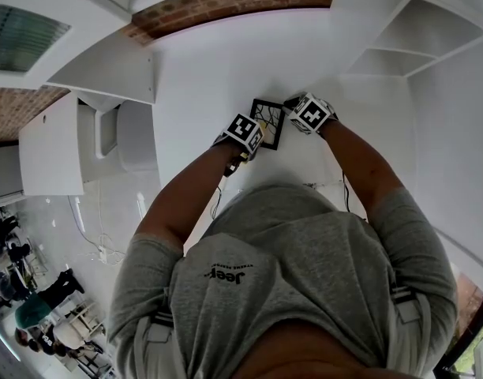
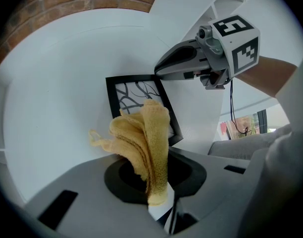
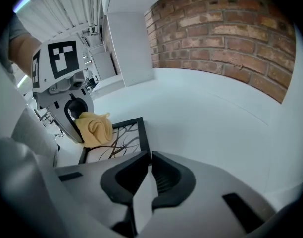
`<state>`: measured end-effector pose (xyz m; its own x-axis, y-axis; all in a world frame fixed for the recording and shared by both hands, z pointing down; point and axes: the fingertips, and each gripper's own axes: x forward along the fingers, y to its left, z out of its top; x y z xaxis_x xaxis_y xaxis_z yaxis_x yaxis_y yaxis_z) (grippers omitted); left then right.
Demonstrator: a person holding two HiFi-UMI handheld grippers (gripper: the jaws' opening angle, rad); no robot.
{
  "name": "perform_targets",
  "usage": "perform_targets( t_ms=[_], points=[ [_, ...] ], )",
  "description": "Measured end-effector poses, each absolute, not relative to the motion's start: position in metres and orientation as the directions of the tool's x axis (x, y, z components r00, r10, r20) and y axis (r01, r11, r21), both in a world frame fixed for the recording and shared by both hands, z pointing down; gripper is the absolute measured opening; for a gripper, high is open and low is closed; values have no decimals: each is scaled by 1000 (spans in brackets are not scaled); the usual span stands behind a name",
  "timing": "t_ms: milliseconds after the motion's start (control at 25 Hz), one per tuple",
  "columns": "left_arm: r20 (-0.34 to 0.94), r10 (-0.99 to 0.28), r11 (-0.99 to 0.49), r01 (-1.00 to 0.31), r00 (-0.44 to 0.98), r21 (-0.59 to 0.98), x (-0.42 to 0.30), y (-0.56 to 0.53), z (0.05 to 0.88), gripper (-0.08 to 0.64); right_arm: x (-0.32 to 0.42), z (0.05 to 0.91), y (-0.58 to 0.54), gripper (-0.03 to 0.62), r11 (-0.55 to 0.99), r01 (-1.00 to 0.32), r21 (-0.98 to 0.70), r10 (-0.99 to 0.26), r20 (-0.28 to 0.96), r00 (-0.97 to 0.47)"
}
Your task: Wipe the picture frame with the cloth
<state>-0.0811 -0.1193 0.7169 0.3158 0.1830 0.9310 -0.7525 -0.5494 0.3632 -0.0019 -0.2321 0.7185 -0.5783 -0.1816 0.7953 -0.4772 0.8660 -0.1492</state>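
White surface (image 1: 202, 77) spreads under both arms in the head view. The picture frame (image 1: 268, 123) sits between the left gripper (image 1: 257, 140) and the right gripper (image 1: 290, 101), close to each.

In the left gripper view, the jaws are clamped on a bunched yellow cloth (image 2: 144, 138). It stands just in front of the frame's lower corner, though I cannot tell whether it touches the glass. The wad looks loosely folded, so a hard stroke could drag it out of the grip or let bare jaw tips scrape the frame.

In the right gripper view, the jaws are drawn nearly together at the frame's corner, apparently pinching it. That hold looks slight. Sideways wiping pressure could twist the frame free or skid it across the surface.
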Motion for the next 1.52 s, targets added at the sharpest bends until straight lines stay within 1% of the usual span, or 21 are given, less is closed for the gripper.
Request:
perform_targets(
  t_ms=[160,440,600,1000,1200,1320,1520],
  points=[
    [931,177,-546,-755,319,363,-78,-125,715,86,-2,720,-232,37,860,-485,-157,-172,806,-566],
    [926,79,-555,-756,368,348,-51,-175,701,86,-1,719,-232,35,838,-520,-167,-194,799,-569],
    [916,54,-543,-758,398,362,-30,-197,702,86,-2,718,-232,35,833,-529,-161,-211,792,-572],
    [929,68,-569,-751,363,335,-14,-201,722,86,-2,719,-233,35,831,-535,-152,-230,782,-580],
    [930,104,-576,-741,352,345,-9,-184,718,86,-1,717,-232,32,831,-537,-145,-237,782,-577],
    [921,113,-586,-724,373,364,-3,-176,719,86,-2,715,-229,31,834,-530,-153,-222,786,-577],
    [901,148,-557,-718,409,418,-1,-165,716,86,-3,714,-227,28,837,-527,-151,-220,788,-575]
  ],
)
